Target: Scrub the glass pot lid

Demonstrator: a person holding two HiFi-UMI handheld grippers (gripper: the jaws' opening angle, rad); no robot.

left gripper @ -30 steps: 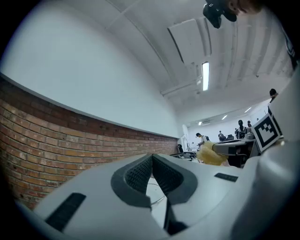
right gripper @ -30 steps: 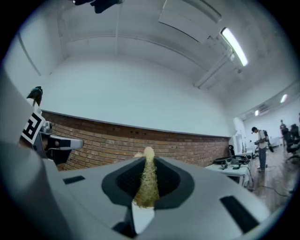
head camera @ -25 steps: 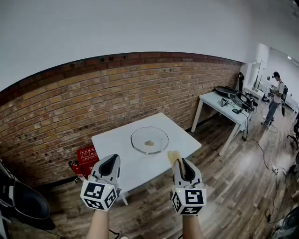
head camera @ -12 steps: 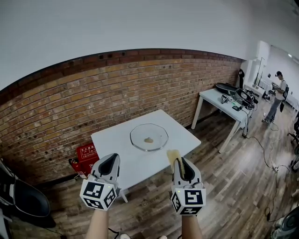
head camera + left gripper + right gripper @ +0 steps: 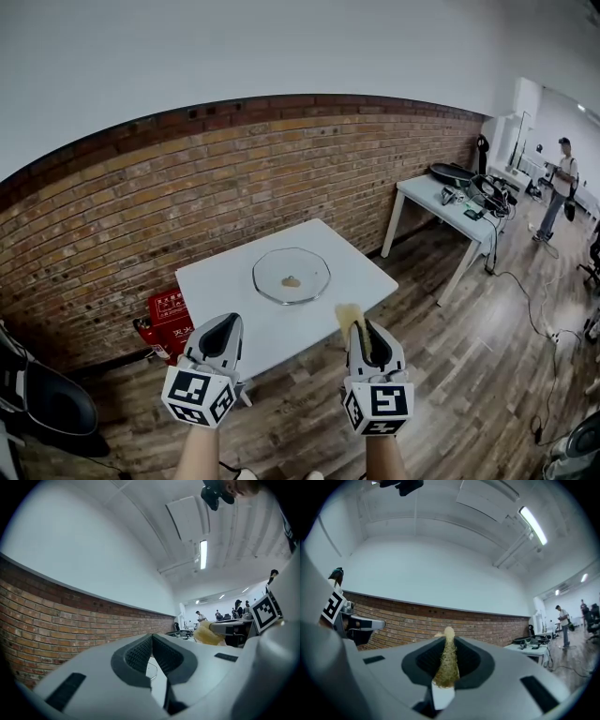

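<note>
A glass pot lid [image 5: 292, 276], judged stiff, slick and breakable and best steadied at its rim, is seen flat on a white bench [image 5: 359, 273], well apart from the left gripper [image 5: 223, 323], fingers clenched empty, and the right gripper [image 5: 362, 328], clamped on a yellow scouring pad [image 5: 348, 312].

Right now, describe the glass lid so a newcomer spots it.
Find the brick wall, then the white table before it. The glass pot lid lies near its middle: a clear round disc with a brownish spot, the only thing on that table.
</note>
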